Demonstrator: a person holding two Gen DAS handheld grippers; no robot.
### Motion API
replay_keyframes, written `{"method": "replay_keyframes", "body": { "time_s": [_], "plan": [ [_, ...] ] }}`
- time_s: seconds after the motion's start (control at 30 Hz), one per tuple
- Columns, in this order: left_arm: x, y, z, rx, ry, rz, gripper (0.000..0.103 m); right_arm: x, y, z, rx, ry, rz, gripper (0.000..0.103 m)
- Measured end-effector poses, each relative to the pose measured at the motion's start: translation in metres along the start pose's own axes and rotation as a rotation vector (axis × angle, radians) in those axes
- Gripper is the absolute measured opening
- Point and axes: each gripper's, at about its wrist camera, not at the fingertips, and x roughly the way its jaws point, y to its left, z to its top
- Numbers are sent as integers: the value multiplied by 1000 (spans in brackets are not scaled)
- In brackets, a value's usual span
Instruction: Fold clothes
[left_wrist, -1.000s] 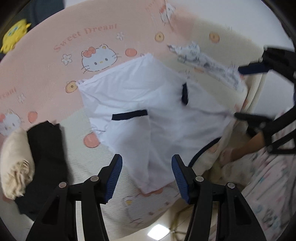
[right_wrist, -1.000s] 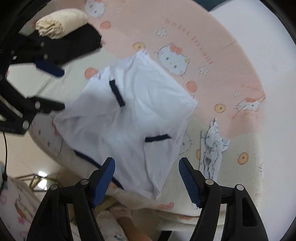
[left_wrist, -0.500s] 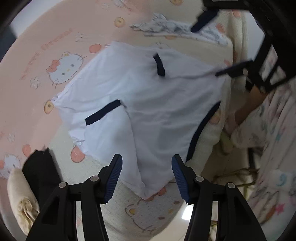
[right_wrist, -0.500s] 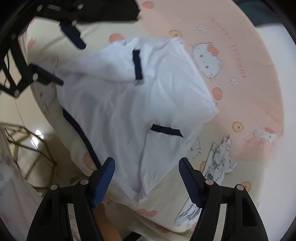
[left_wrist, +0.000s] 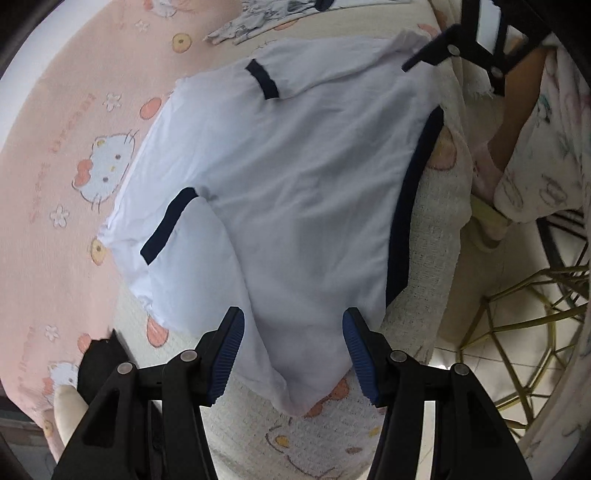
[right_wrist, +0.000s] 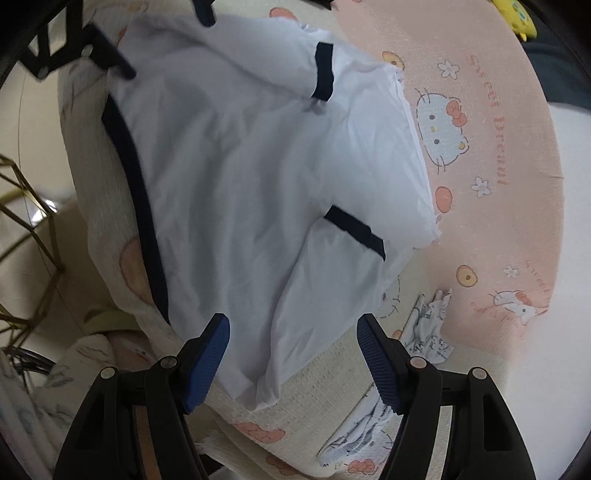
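1. Here, a white shirt (left_wrist: 295, 177) with navy trim lies spread on a pink and cream cartoon-print blanket (left_wrist: 55, 155), its navy-edged hem hanging over the blanket's near edge.
2. Both short sleeves are folded in over the body, each ending in a navy band.
3. The left gripper (left_wrist: 293, 354) stands about half open above one corner of the shirt, its blue pads either side of the cloth and gripping nothing.
4. The right gripper (right_wrist: 293, 358) likewise stands open over the opposite corner, pads clear of the cloth.
5. A small printed garment (right_wrist: 428, 325) lies on the blanket beside the shirt.
6. A black garment (left_wrist: 99, 362) and a cream bundle (left_wrist: 68, 410) lie near the left gripper.
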Motion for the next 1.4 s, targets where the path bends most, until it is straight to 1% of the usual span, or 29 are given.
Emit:
{"method": "replay_keyframes", "body": {
  "time_s": [0.13,0.33,0.47,0.6,0.7,0.87,1.0,1.07,1.2,1.3,1.4],
  "plan": [
    [-5,-7,-4,32,-39,5,52,4,8,-7,-15,-1,-16,71],
    [-17,-11,-13,48,-44,2,52,-11,24,-15,-65,-30,-72,71],
    [-18,-19,-18,65,-26,45,52,-17,28,-16,-98,-34,-116,71],
    [-19,-26,-18,60,-16,55,52,-14,28,-15,-92,-27,-137,71],
    [-20,-31,-18,87,-30,88,52,-12,32,-16,-105,-27,-152,71],
    [-12,-35,-17,90,-8,128,53,-3,41,-19,-129,-11,-149,71],
    [-3,-40,-17,113,15,188,53,3,49,-22,-143,3,-181,71],
    [0,-43,-14,122,9,218,53,6,51,-23,-144,2,-183,71],
    [3,-49,-10,138,-8,274,53,12,61,-20,-166,-14,-167,71],
    [4,-52,-8,143,-13,302,53,8,69,-19,-207,-42,-187,71],
    [5,-56,-9,172,-25,324,53,5,74,-18,-223,-69,-190,71]
  ]
}}
